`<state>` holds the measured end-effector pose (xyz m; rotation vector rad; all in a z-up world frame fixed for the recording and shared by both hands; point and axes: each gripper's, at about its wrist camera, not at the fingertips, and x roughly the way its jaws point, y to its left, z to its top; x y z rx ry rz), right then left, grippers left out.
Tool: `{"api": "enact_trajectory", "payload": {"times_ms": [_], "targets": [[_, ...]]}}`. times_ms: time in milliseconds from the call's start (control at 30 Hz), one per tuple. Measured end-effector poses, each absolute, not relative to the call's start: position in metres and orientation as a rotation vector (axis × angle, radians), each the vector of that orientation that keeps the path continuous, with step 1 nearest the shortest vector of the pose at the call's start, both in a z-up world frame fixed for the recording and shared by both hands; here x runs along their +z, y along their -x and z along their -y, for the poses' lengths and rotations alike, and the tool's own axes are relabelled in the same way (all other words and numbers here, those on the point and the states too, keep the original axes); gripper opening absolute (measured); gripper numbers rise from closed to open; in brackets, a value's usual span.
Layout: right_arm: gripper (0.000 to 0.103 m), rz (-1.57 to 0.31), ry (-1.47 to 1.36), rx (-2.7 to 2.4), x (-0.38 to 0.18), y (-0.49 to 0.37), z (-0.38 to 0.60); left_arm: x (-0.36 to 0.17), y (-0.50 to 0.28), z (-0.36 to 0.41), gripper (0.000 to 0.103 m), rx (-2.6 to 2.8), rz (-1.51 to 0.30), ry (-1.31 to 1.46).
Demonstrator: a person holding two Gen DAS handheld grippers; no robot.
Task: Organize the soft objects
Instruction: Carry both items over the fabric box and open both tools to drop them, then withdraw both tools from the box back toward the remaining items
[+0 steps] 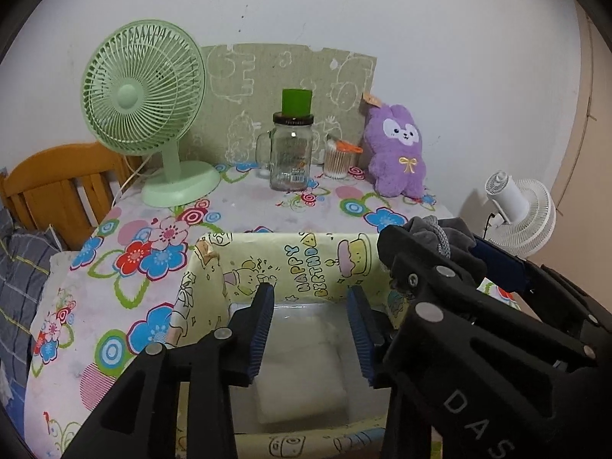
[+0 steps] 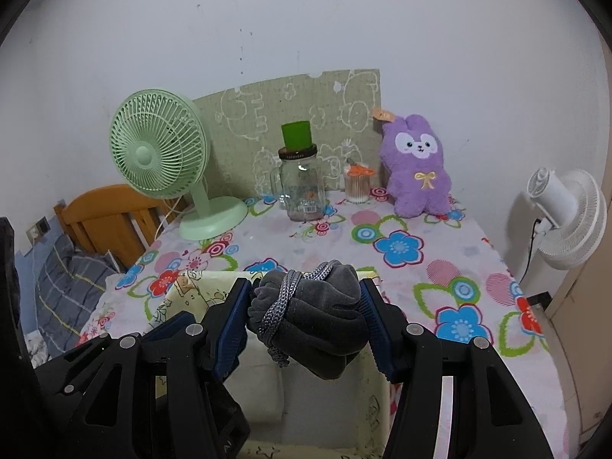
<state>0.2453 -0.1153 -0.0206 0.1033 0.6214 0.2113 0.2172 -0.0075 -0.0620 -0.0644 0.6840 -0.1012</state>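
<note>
Right claw [image 2: 304, 315]: clamped on grey rope-tied bundle [image 2: 317, 317] above yellow box [image 1: 214, 267]. Left claw [image 1: 311, 329]: spread, empty, over box; contents possibly white padding.

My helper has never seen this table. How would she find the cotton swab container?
Start at the flowered table and look along its back edge by the wall. Between the glass jar and purple plush bunny stands the swab container: small, clear, packed with pale sticks, orange-topped.
</note>
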Motion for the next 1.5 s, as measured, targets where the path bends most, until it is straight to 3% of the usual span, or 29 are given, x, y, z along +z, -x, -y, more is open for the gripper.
{"api": "enact_trajectory", "payload": {"times_ms": [33,100,300,567,700,933,1033,1500], "targets": [[0.061,-0.622,-0.101,0.210,-0.022,-0.247,0.115,-0.063,-0.218,0.007,0.045,-0.098,-0.687,0.066],[0.060,-0.626,-0.098,0.211,-0.025,-0.249,0.114,-0.066,-0.221,0.006,0.058,-0.093,-0.695,0.067],[0.060,-0.642,-0.094,0.220,-0.032,-0.256,0.110,-0.072,-0.225,0.004,0.076,-0.073,-0.714,0.063],[0.062,-0.656,-0.095,0.226,-0.039,-0.262,0.107,-0.077,-0.230,0.002,0.083,-0.084,-0.746,0.069],[0.077,-0.683,-0.078,0.226,-0.043,-0.267,0.106,-0.079,-0.232,0.000,0.084,-0.075,-0.759,0.067],[0.087,-0.683,-0.064,0.229,-0.041,-0.267,0.106,-0.075,-0.229,0.003,0.093,-0.068,-0.747,0.055],[0.096,-0.689,-0.066,0.213,-0.039,-0.265,0.108,-0.070,-0.225,0.005,0.094,-0.072,-0.728,0.054],[0.097,-0.651,-0.045,0.186,-0.017,-0.237,0.110,-0.051,-0.195,0.009,0.101,-0.069,-0.674,0.030]]}}
